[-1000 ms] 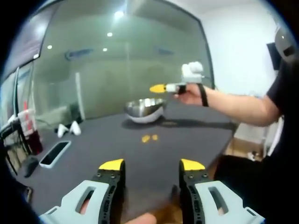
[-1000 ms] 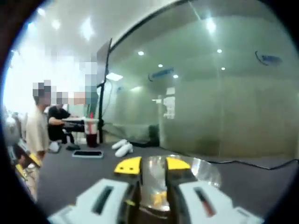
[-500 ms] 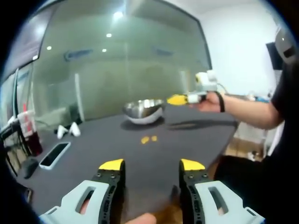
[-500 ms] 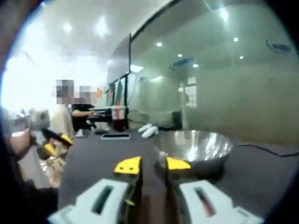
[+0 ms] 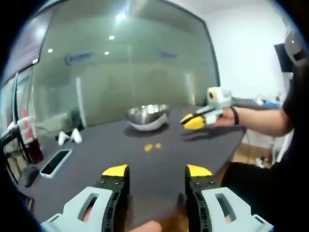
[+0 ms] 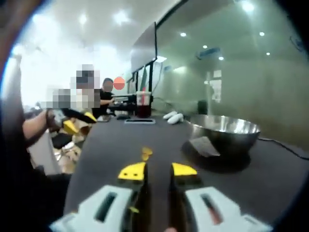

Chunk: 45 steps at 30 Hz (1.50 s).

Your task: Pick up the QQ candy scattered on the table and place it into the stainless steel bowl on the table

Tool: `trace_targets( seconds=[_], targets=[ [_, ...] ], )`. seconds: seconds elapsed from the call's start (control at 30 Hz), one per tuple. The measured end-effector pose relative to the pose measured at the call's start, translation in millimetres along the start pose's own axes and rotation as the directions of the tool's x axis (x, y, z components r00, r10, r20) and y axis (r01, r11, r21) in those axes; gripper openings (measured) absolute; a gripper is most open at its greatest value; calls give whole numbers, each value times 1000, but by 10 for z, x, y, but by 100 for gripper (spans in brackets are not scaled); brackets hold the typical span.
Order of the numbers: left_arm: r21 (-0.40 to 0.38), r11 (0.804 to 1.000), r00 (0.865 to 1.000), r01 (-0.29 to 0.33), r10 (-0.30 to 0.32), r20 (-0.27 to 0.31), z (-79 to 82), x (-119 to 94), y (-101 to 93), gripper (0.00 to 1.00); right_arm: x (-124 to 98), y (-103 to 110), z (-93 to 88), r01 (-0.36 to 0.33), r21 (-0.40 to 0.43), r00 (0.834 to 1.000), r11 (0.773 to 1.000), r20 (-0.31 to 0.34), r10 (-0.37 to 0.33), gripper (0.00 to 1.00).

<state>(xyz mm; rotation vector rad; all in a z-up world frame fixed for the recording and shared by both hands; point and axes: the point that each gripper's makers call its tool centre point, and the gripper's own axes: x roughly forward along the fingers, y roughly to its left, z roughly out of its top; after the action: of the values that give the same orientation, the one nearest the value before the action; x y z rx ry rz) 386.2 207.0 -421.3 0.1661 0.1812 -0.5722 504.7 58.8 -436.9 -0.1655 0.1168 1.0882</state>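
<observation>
Nearby, steel bowl [image 6: 225, 134], contents unseen.

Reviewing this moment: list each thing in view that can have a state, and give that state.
Left tool: jaws apart, nothing between them, above the table.
Right tool: jaws a little apart, nothing between them.
Stainless steel bowl: upright on the table, contents not visible.
QQ candy: two pieces loose on the table, outside the bowl.
Phone: lying flat.
Drink cup: upright.
</observation>
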Motion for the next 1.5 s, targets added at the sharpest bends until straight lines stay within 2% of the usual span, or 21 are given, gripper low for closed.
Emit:
trace_targets(
  seconds=[0.27, 0.43, 0.63, 0.77, 1.0, 1.1, 1.2, 1.4, 1.5],
  targets=[
    [-3, 1000, 1000, -8, 8, -2, -34, -58, 39, 47, 350, 162, -93, -69, -21, 996, 997, -64, 67, 20],
    [-11, 1000, 1000, -21, 21, -7, -55, -91, 49, 47, 548, 236, -66, -99, -34, 991, 995, -90, 95, 20],
    [-16, 1000, 1000, -26, 26, -2, -48, -118, 41, 47, 783, 278, -117, -117, -28, 984, 993, -135, 113, 20],
    [-21, 999, 999, -35, 35, -3, -62, -157, 62, 47, 877, 269, -213, -137, -20, 978, 990, -163, 132, 20],
    [-29, 998, 999, -52, 52, -7, -89, -219, 116, 47, 911, 269, -246, -127, -8, 974, 992, -188, 124, 17],
    [-29, 998, 999, -51, 51, -6, -86, -219, 116, 47, 908, 272, -246, -125, -16, 974, 992, -191, 120, 11],
    [-28, 999, 999, -47, 47, -3, -78, -211, 105, 47, 905, 272, -248, -116, 19, 972, 993, -201, 118, 10],
    [-25, 999, 999, -46, 45, -3, -74, -206, 99, 47, 898, 282, -241, -113, -7, 975, 994, -196, 109, 10],
    [-24, 999, 999, -44, 44, -5, -75, -205, 97, 47, 869, 207, -151, -69, 31, 984, 997, -162, 73, 10]
  ],
)
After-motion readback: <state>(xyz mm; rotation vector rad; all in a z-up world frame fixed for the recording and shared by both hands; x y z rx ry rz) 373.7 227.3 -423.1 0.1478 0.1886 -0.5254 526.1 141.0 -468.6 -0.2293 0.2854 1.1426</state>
